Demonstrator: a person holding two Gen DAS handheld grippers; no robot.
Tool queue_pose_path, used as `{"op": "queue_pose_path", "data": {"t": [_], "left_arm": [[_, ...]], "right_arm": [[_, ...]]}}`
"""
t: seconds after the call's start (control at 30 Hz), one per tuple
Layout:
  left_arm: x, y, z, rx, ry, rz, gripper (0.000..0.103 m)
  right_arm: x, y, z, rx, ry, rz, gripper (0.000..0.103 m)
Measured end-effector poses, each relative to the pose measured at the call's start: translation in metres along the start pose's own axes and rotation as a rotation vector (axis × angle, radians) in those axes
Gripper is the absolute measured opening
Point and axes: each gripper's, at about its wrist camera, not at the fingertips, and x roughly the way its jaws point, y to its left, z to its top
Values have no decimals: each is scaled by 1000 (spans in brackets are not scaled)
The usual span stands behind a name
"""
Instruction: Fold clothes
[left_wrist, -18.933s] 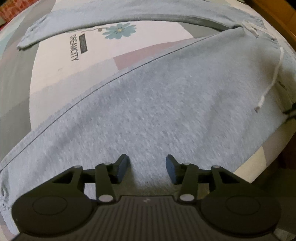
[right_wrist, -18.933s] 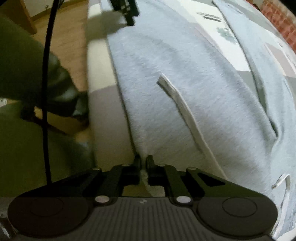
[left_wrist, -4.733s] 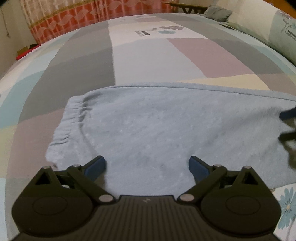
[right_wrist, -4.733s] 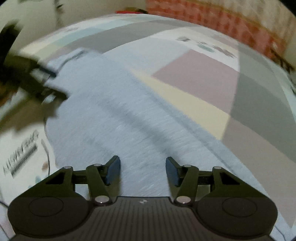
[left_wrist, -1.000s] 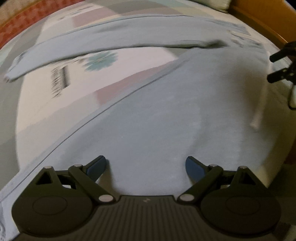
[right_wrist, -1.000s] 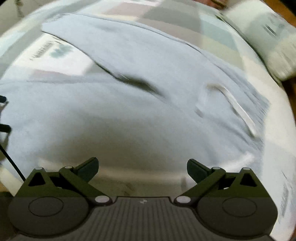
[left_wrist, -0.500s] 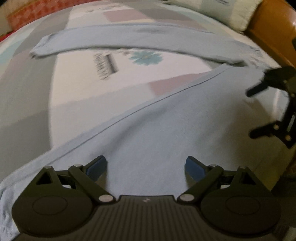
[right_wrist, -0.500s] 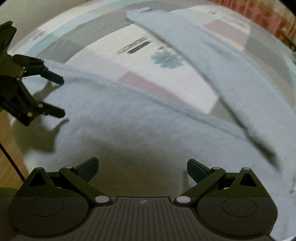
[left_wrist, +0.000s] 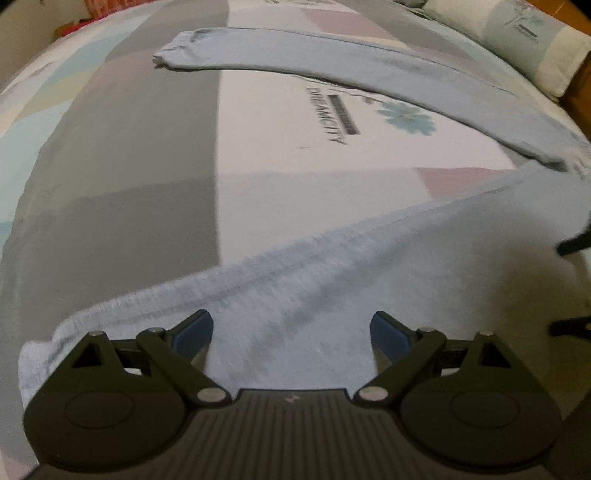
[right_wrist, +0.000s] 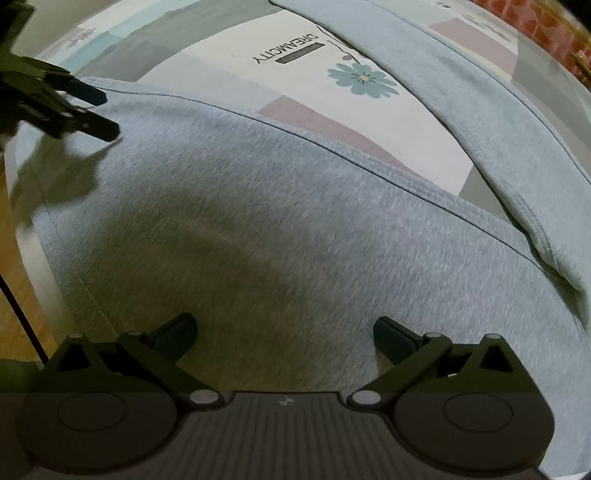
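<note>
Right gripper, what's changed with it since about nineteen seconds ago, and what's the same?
Back then the right gripper was shut on the pants' waist edge near the drawstring; it has let go and now hovers open over the grey pants. The left gripper is open, wider than before. The pants lie with legs spread apart on the bedsheet, as then.

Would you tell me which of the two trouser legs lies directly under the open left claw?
The near leg, spread beneath the left claw; the far leg lies apart, beyond the blue flower print.
</note>
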Motion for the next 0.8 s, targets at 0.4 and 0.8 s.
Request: {"op": "queue_pose_path", "data": {"t": [0.4,0.8], "left_arm": [[-40,0,-21,37,-85,85,96],[-54,45,-66,-196,-16,139,95]], "right_arm": [[1,-2,19,37,71,1,103],[1,10,52,-10,28,-16,103]]}}
